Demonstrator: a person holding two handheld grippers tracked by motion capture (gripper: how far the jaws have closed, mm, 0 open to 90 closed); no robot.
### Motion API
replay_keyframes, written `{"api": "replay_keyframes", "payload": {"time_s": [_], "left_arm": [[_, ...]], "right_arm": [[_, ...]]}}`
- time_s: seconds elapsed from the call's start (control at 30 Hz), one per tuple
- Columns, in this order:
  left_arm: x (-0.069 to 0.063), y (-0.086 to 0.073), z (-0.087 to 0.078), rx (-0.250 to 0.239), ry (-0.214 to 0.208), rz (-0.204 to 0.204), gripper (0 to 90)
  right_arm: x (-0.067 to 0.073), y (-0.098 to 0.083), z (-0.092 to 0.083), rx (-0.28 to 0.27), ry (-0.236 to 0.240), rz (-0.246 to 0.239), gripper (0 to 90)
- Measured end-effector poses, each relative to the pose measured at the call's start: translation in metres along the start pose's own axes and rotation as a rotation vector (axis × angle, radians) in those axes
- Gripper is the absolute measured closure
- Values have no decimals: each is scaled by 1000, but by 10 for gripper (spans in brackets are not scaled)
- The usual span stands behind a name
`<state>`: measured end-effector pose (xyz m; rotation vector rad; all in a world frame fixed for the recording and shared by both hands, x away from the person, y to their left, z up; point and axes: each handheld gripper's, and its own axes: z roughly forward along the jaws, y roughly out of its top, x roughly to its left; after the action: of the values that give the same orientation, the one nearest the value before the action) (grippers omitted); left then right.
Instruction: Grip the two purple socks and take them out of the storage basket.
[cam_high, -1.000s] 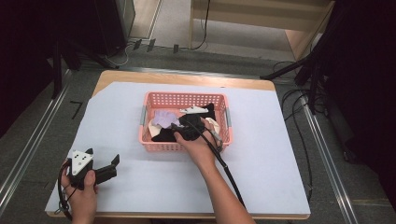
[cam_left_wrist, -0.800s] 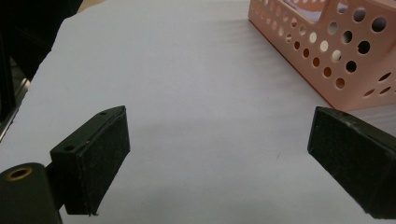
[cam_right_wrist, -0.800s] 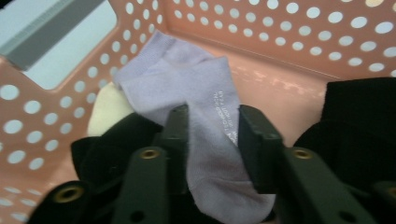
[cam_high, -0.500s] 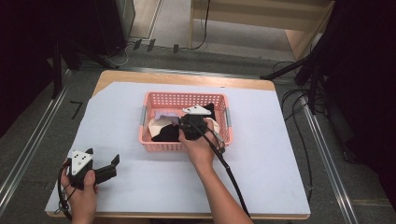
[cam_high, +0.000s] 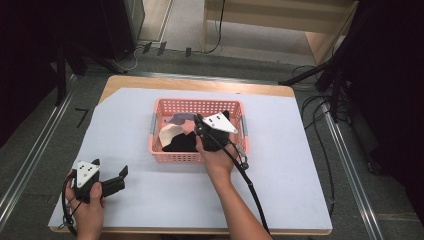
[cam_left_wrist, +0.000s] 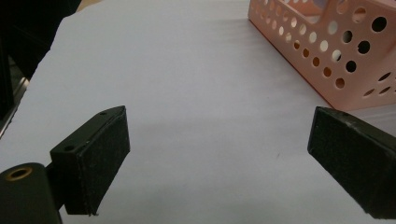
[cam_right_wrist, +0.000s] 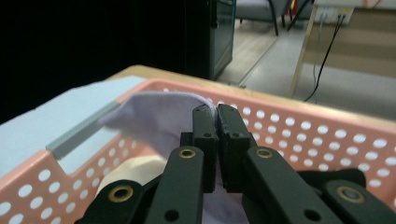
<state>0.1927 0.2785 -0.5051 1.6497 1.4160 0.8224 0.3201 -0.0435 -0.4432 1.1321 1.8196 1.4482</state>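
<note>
High view. The right hand-held gripper (cam_high: 201, 126) reaches into the pink basket (cam_high: 239, 107) at mid-tabletop, where a lavender cloth (cam_high: 176, 119) lies at the far left of the pile, beside a cream cloth (cam_high: 169, 135) and a black cloth (cam_high: 181, 144). The left hand-held gripper (cam_high: 119, 176) rests at the near left of the white tabletop (cam_high: 125, 125), well apart from the basket. Risk: the basket is light and no hand steadies it, so a cloth snagging on its wall could drag or tip it.

Left gripper view. The jaws of the left hand-held gripper (cam_left_wrist: 219, 154) stand spread wide over bare tabletop with nothing between them; a corner of the basket (cam_left_wrist: 327, 56) shows at the right. Risk: this gripper is too far off to catch a falling cloth.

Right gripper view. The jaws of the right hand-held gripper (cam_right_wrist: 217, 119) have just closed and are pressed together, pinching a fold of the lavender cloth (cam_right_wrist: 159, 112) above the basket's far wall (cam_right_wrist: 299, 126). Risk: the pinch appears to take only a thin edge, so the cloth may slip free as it lifts; a neighbouring cloth (cam_right_wrist: 128, 170) beneath may cling and ride up with it.
</note>
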Motion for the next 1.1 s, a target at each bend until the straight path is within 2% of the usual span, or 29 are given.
{"api": "replay_keyframes", "payload": {"time_s": [0.13, 0.33, 0.43, 0.73, 0.77, 0.83, 0.93, 0.97, 1.07, 1.1], "left_arm": [[0, 0, 0, 0, 0, 0, 66], [0, 0, 0, 0, -1, 2, 66], [0, 0, 0, -1, -1, 2, 66], [0, 0, 0, 1, -2, 4, 66], [0, 0, 0, 1, -2, 5, 66], [0, 0, 0, 1, -2, 5, 66], [0, 0, 0, 1, -1, 8, 66], [0, 0, 0, 1, -1, 8, 66], [0, 0, 0, 0, 0, 4, 66], [0, 0, 0, 0, 0, 4, 66]], "right_arm": [[-3, 5, -6, -57, -14, -4, 874], [-8, 9, -11, -99, -25, -6, 873], [-14, 13, -16, -139, -43, 2, 874], [-33, 18, -29, -180, -84, 3, 873], [-40, 18, -33, -187, -100, 13, 873], [-43, 18, -35, -191, -107, 17, 873], [-59, 20, -44, -208, -135, 45, 873], [-59, 20, -44, -208, -135, 45, 873], [-73, 21, -51, -226, -155, 70, 873], [-81, 22, -56, -234, -172, 79, 873]]}}
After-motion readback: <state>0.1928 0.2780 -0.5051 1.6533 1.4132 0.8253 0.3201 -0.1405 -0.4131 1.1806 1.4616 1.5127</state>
